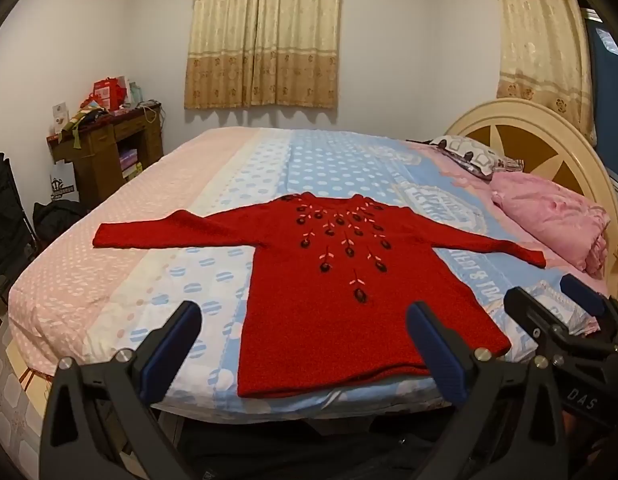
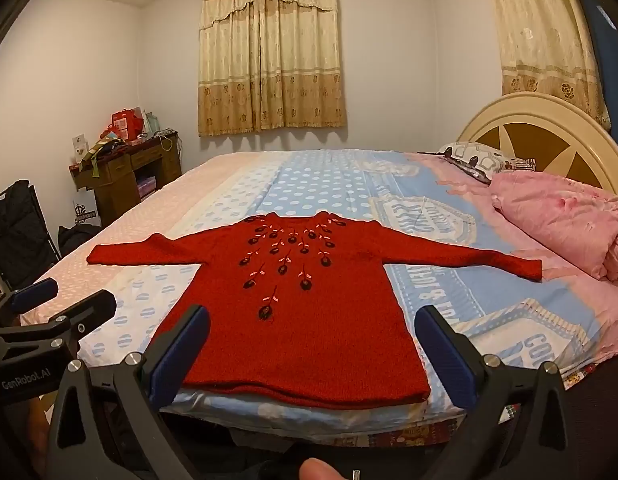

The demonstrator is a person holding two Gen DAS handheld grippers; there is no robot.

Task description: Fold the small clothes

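A small red knitted sweater (image 1: 341, 304) with dark embroidered flowers lies flat on the bed, face up, both sleeves spread sideways, hem at the near edge; it also shows in the right wrist view (image 2: 305, 320). My left gripper (image 1: 305, 352) is open and empty, held short of the hem on the sweater's left side. My right gripper (image 2: 313, 356) is open and empty, in front of the hem's middle. The right gripper also shows in the left wrist view (image 1: 557, 312), and the left gripper in the right wrist view (image 2: 61, 304).
The bed (image 1: 213, 184) has a pink, white and blue dotted sheet. A folded pink blanket (image 1: 557, 220) and a patterned pillow (image 1: 469, 156) lie by the headboard (image 1: 533, 140) at right. A cluttered wooden desk (image 1: 105, 148) stands at far left.
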